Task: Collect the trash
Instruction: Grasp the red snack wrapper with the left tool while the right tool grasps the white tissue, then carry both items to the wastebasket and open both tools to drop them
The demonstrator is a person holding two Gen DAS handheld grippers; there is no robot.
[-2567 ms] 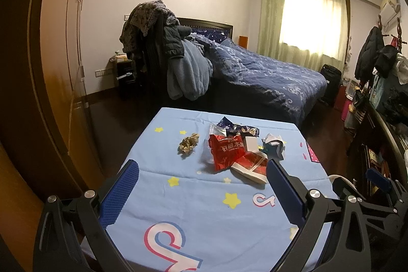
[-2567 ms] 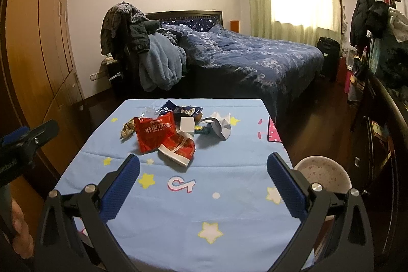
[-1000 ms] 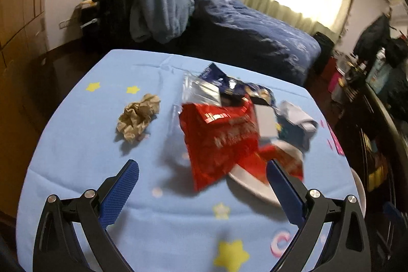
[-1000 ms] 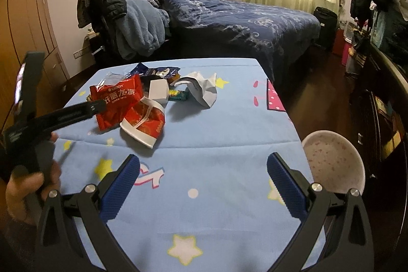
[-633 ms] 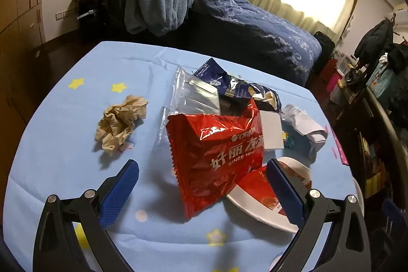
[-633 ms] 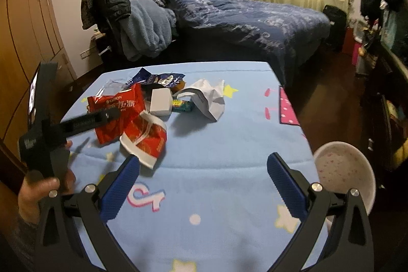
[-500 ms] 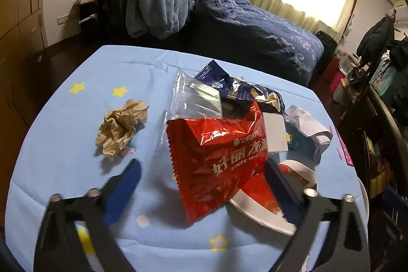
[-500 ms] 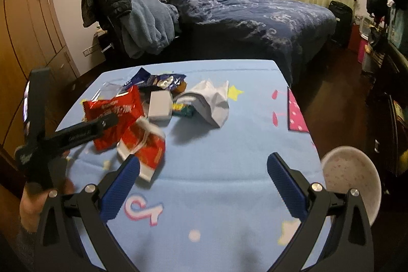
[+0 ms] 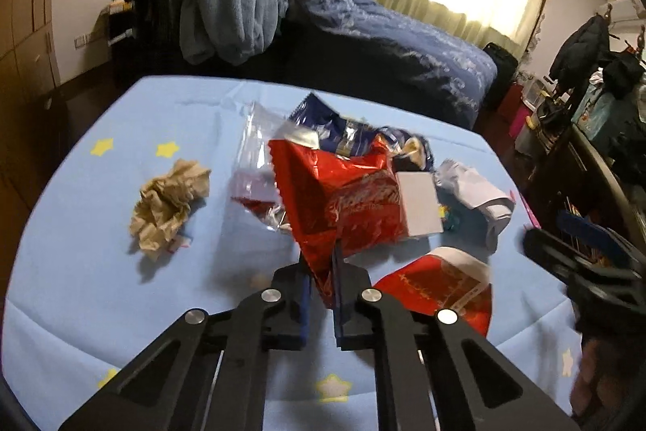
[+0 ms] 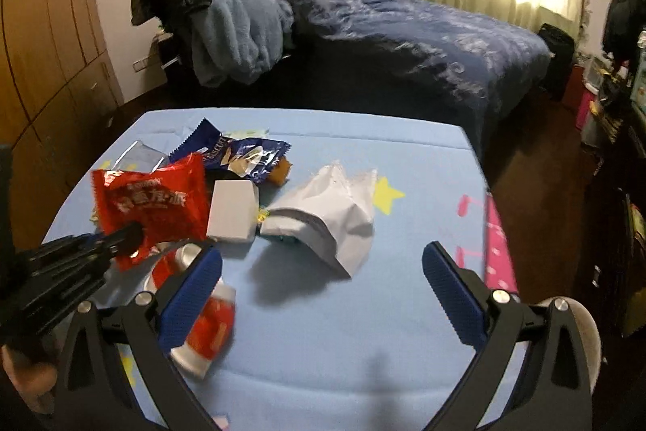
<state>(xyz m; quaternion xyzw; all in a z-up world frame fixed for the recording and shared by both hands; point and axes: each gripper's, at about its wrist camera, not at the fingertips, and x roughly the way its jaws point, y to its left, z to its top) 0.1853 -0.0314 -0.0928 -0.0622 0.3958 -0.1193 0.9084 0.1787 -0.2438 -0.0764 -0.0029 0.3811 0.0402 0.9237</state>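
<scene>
My left gripper (image 9: 321, 279) is shut on the lower corner of a red snack wrapper (image 9: 343, 204) and holds it up over the blue star-print table (image 9: 80, 269); the right wrist view shows this wrapper (image 10: 151, 204) pinched in the left gripper (image 10: 131, 237). My right gripper (image 10: 321, 269) is open and empty above the table, with a white pouch (image 10: 327, 217) just ahead of it. A red cup-like wrapper (image 10: 202, 314) lies by its left finger. A white box (image 10: 232, 211), blue wrappers (image 10: 234, 152) and a crumpled brown paper (image 9: 167, 200) lie on the table.
A clear plastic bag (image 9: 258, 148) lies behind the red wrapper. A bed with a dark blue duvet (image 10: 403, 39) and piled clothes (image 10: 226, 27) stands beyond the table. A pale round bin (image 10: 581, 326) sits at the table's right. Wooden wardrobes (image 10: 48, 27) line the left.
My left gripper moved in and closed on the red wrapper, which now hangs lifted. My right gripper moved forward toward the trash and stays open.
</scene>
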